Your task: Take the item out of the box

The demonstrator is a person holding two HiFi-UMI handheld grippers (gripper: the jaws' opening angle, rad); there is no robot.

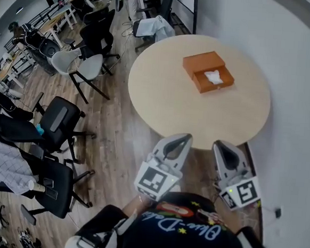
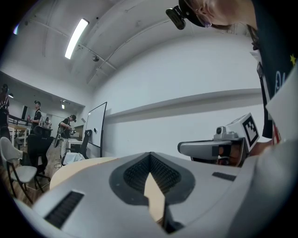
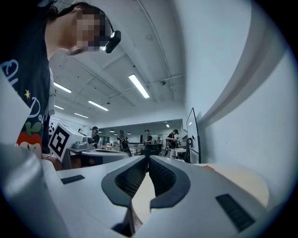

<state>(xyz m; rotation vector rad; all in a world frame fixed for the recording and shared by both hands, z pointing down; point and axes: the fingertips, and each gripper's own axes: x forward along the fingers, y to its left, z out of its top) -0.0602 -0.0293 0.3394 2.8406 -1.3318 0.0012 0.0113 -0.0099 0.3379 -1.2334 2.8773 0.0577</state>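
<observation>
The left tongs (image 1: 184, 136) (image 2: 150, 154) are closed tip to tip with nothing between them, and the right tongs (image 1: 219, 144) (image 3: 148, 158) are pressed together the same way, also empty. Both are held low and side by side before the person's chest, pointing forward, their tips just reaching the near rim of the round counter (image 1: 162, 97). The hands that hold them are mostly hidden under the two marker cubes, one at the left (image 1: 155, 180) and one at the right (image 1: 244, 193). Well apart from both tongs, on the far half of the counter, sits one orange box (image 1: 201, 62), open, with a single white item (image 1: 214, 76) lying in its open front part. The item is too small to tell what it is. Several office chairs (image 1: 62, 120) stand on the wooden floor (image 1: 116, 139) to the left.
</observation>
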